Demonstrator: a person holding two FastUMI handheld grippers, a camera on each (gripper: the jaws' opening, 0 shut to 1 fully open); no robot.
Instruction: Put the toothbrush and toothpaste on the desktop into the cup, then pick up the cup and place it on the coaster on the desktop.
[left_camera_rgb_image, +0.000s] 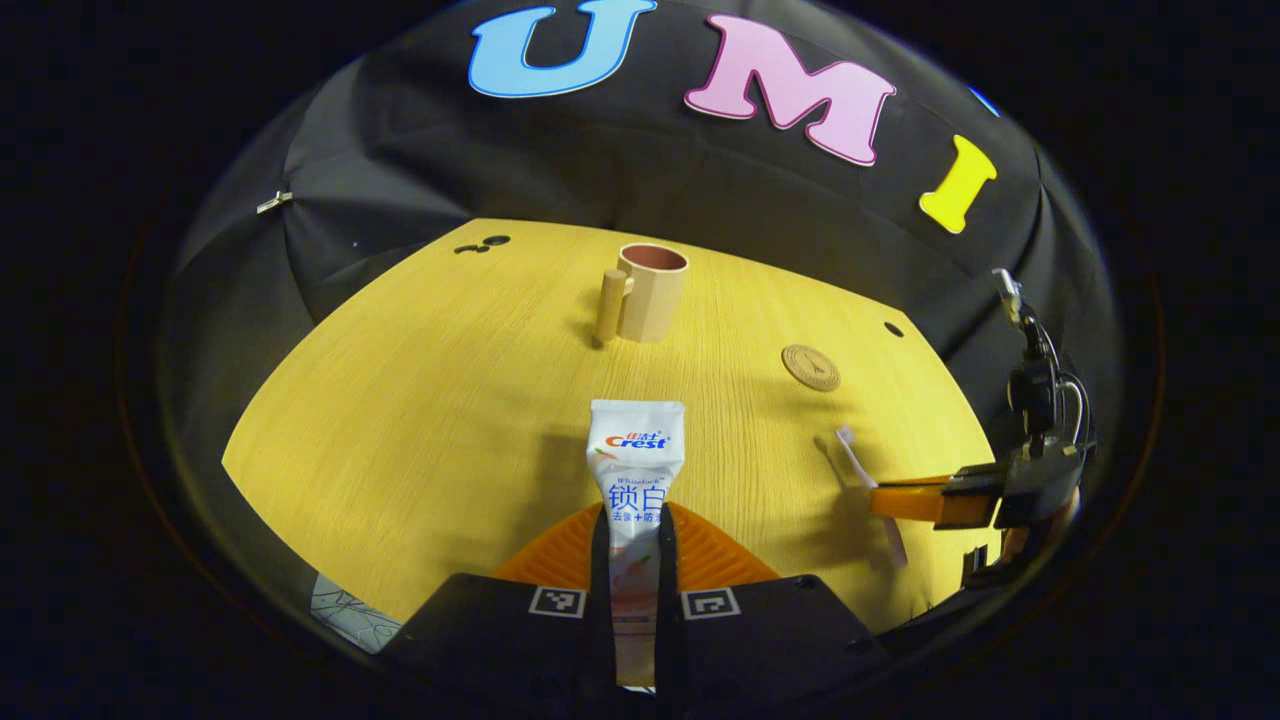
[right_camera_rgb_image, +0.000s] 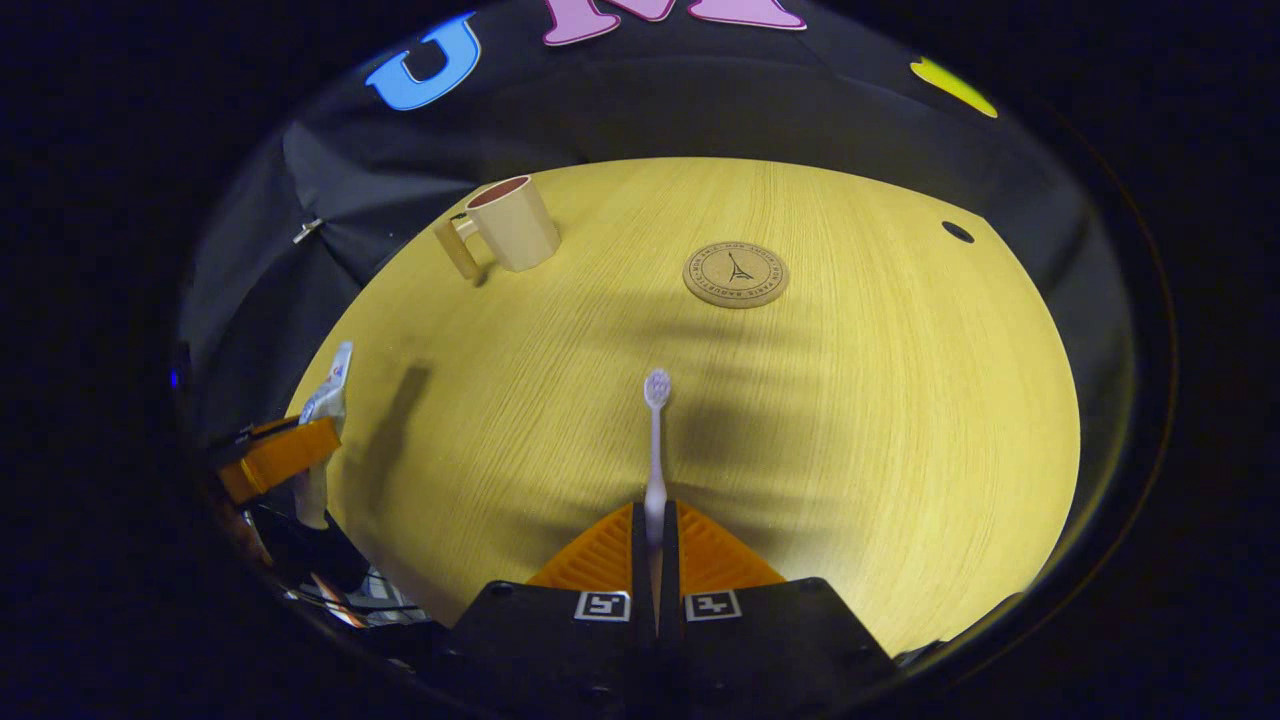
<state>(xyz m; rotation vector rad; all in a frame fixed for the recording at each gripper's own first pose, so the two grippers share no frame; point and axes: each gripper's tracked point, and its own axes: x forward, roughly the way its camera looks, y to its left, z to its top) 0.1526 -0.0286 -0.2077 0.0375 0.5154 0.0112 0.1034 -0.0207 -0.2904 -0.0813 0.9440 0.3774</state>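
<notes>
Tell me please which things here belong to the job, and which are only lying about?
Job: toothpaste in left gripper; toothbrush in right gripper; cup; coaster.

Lying about: paper at the table edge; clip on the wall cloth.

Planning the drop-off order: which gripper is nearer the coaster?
Right. The right gripper, holding the toothbrush, faces the coaster fairly directly; the left gripper, holding the toothpaste, sits farther off, facing the cup.
</notes>
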